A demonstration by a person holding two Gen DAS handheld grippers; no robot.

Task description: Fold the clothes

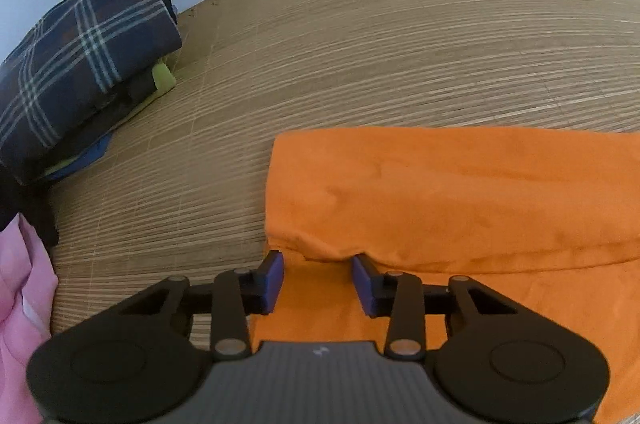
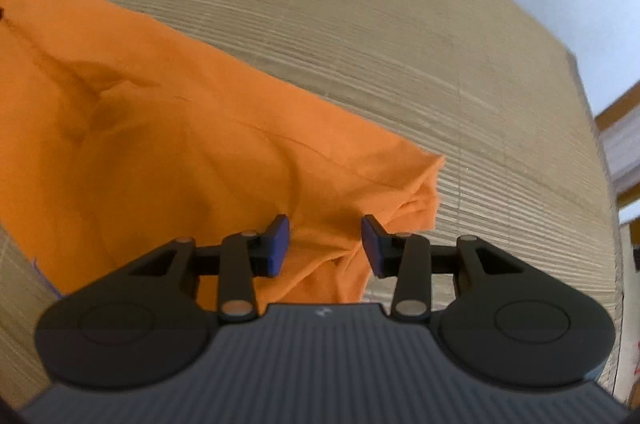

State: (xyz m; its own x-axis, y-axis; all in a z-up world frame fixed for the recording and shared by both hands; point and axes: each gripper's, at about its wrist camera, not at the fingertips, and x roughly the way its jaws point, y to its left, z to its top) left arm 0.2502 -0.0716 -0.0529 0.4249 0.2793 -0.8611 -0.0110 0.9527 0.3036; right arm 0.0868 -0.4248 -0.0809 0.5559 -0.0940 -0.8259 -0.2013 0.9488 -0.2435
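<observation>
While the orange cotton garment (image 1: 460,191) lies spread on the woven reed-mat surface (image 1: 360,43), partly doubled over, both tools hang just above it. Left hand-held gripper (image 1: 318,278): jaws apart, empty, a folded edge directly ahead, probably placed to pinch it. Right hand-held gripper (image 2: 324,244): jaws apart, empty, a rumpled corner just right of its tips. Only the left view shows the stack of folded clothes topped by dark plaid cloth (image 1: 80,63), far left; only the right view shows that loose corner.
</observation>
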